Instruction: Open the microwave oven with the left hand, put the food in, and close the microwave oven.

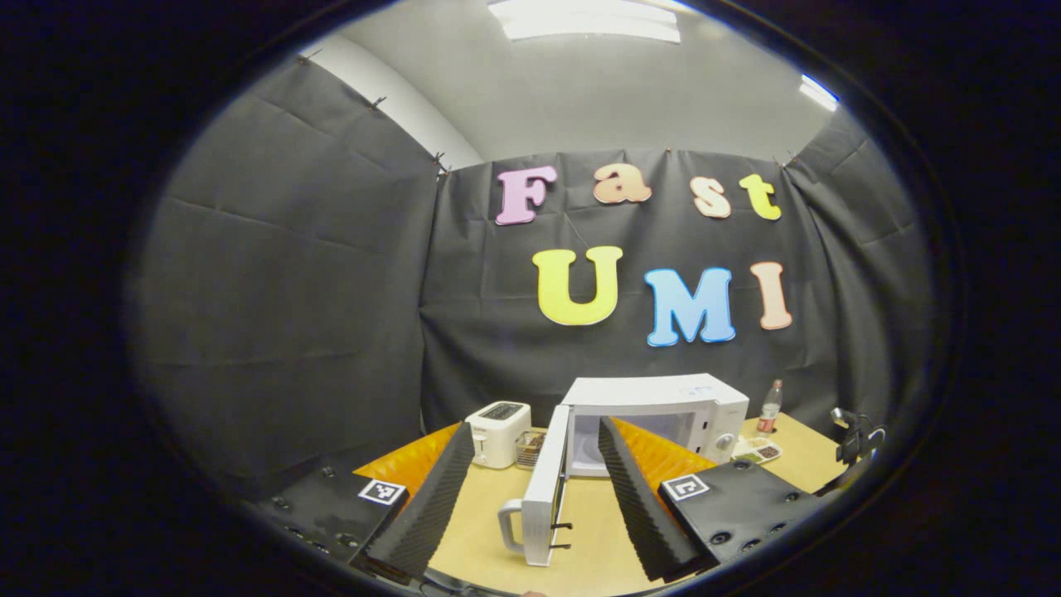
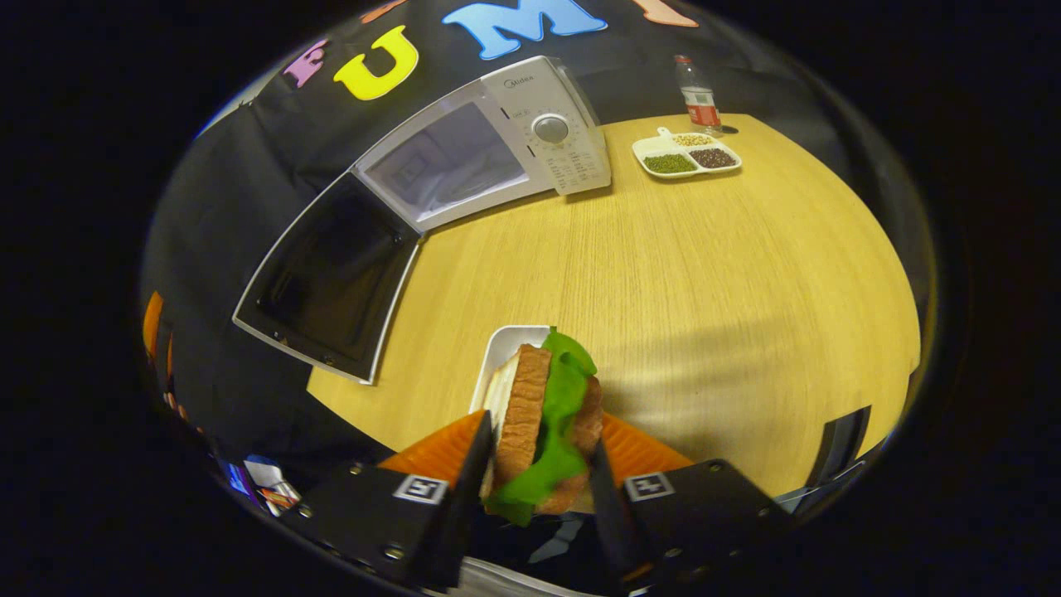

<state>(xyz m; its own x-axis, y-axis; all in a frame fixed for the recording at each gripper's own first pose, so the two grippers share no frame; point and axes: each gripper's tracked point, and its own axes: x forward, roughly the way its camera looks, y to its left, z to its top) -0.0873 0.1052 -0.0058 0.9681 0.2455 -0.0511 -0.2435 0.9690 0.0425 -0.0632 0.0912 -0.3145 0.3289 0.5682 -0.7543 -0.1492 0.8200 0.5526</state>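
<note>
One sandwich [image 2: 543, 427], bread slices with a green lettuce leaf between, stands on edge, clenched between the fingers of the right gripper [image 2: 539, 481], each finger pressing a bread face. It hangs just above a white rectangular tray [image 2: 506, 344] at the near edge of the wooden table [image 2: 746, 274], probably lifted clear for carrying. One white microwave oven [image 2: 489, 137] stands at the far left of the table, its door [image 2: 331, 278] swung fully open toward the near side, cavity empty and ready to take the food. The left gripper [image 1: 539, 497] hangs released, its fingers spread either side of the door's edge [image 1: 547, 493] and touching nothing; opening appears done. Beyond: a white toaster [image 1: 497, 431] left of the oven; a divided dish of beans [image 2: 686, 154] and a drink bottle [image 2: 698, 93] far right.
</note>
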